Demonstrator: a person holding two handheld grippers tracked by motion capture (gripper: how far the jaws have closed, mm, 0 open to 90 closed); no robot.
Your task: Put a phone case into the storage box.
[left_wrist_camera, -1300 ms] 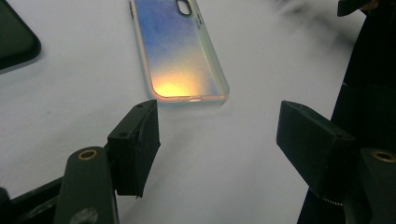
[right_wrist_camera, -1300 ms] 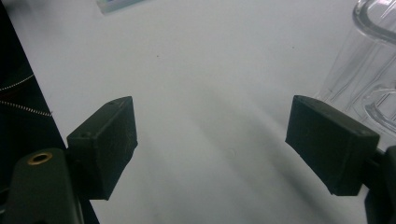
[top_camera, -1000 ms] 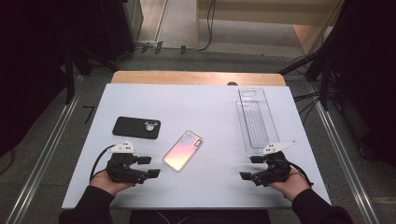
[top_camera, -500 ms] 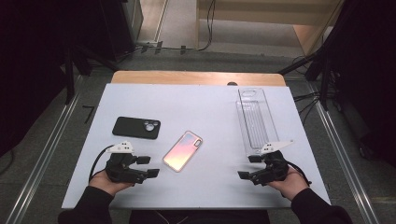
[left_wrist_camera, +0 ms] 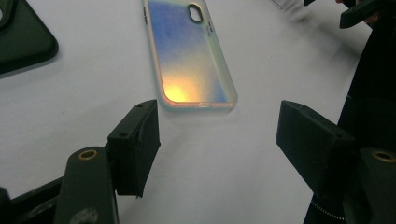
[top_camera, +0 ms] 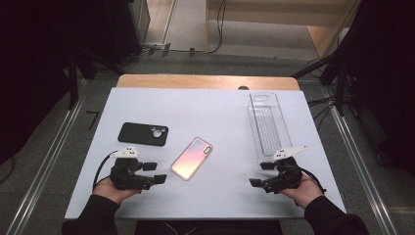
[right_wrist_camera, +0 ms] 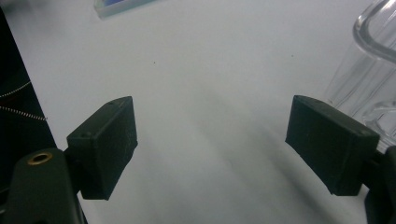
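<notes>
- Left fingers (left_wrist_camera: 217,135) released, nothing between, low over counter (top_camera: 220,107).
- Iridescent phone case (left_wrist_camera: 189,51) flat just ahead of left fingers, not touching.
- Right fingers (right_wrist_camera: 210,144) released, empty, beside clear tray (top_camera: 268,125).
- Black phone case (top_camera: 143,133) farther back on left.

The iridescent phone case (top_camera: 192,158) lies on the white table (top_camera: 220,107), near its middle. The black phone case (top_camera: 143,133) lies to its left and slightly farther back. The clear plastic tray (top_camera: 270,125) lies well to its right, reaching toward the table's far edge.
</notes>
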